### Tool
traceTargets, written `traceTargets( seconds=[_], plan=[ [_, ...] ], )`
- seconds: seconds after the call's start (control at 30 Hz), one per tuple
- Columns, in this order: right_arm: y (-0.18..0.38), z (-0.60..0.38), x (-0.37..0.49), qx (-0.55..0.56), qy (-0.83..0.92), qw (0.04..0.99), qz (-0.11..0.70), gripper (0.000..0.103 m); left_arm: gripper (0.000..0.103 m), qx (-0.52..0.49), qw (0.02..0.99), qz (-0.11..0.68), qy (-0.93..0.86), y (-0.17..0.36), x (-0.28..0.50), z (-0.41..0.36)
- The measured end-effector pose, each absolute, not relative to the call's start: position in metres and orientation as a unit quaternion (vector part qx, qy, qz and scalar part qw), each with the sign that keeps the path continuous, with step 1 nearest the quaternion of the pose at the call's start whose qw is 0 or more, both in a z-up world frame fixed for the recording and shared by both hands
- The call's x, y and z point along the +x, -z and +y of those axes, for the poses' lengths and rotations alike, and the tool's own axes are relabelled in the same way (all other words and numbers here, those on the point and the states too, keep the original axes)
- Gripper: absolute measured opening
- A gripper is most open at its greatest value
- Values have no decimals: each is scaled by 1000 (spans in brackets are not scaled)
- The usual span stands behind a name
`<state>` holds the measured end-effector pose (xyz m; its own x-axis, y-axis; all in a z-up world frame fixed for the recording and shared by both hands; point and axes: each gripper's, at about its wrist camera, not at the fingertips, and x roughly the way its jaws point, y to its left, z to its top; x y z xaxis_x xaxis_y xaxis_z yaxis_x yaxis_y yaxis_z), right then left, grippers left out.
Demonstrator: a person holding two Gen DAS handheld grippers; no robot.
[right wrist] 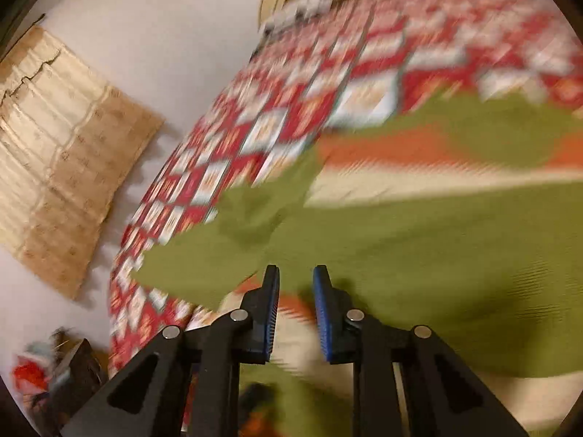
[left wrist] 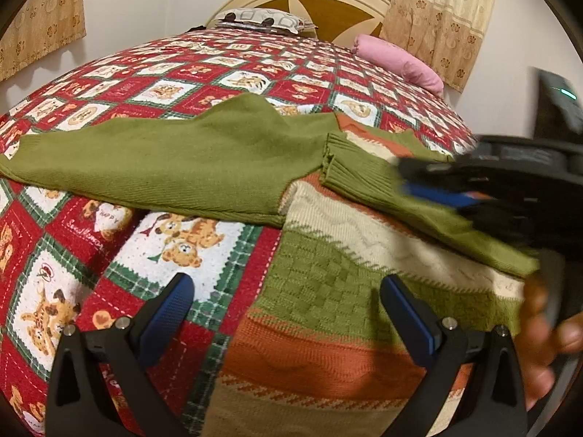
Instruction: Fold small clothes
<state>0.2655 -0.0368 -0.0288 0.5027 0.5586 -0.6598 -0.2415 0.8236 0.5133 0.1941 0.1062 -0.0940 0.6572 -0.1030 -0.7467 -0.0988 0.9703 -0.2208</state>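
A small knitted sweater (left wrist: 320, 280) with green, cream and orange bands lies flat on the bed. One green sleeve (left wrist: 164, 167) stretches out to the left. The other sleeve (left wrist: 368, 182) is laid across the body. My left gripper (left wrist: 288, 291) hovers over the sweater's lower left edge, open wide and empty. My right gripper (left wrist: 408, 178) shows blurred at the right, just above the folded sleeve. In the blurred right wrist view its fingers (right wrist: 296, 284) stand a narrow gap apart over the green sleeve (right wrist: 419, 225), with nothing pinched between them.
A red, white and green teddy-bear bedspread (left wrist: 164, 240) covers the bed. A pink pillow (left wrist: 397, 62) and a patterned pillow (left wrist: 262, 18) lie by the headboard (left wrist: 320, 3). Curtains (right wrist: 62, 167) hang on the wall. A person's hand (left wrist: 546, 346) is at the lower right.
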Motion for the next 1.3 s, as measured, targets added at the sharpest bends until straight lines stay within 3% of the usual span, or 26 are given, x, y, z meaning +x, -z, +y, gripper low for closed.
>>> traceTargets(
  seconds=[0.17,0.33,0.6,0.73,0.87,1.1,1.3],
  plan=[
    [12,-127,232,105,-85,905,403,20,103,-115,902,416,-2,94,194,105],
    [35,-210,208,27,59,904,423,20,103,-104,900,422,-8,95,196,101],
    [54,-233,193,-4,78,907,415,20,103,-84,898,432,4,90,190,102],
    [54,-232,194,-6,75,909,410,22,103,-107,906,407,-44,73,175,148],
    [54,-235,188,22,54,913,404,28,102,-160,903,367,-157,54,173,242],
    [55,-228,190,7,59,912,406,30,82,-303,846,366,-241,74,194,369],
    [55,-228,190,8,58,912,405,30,73,-341,839,350,-239,91,214,390]
  ],
)
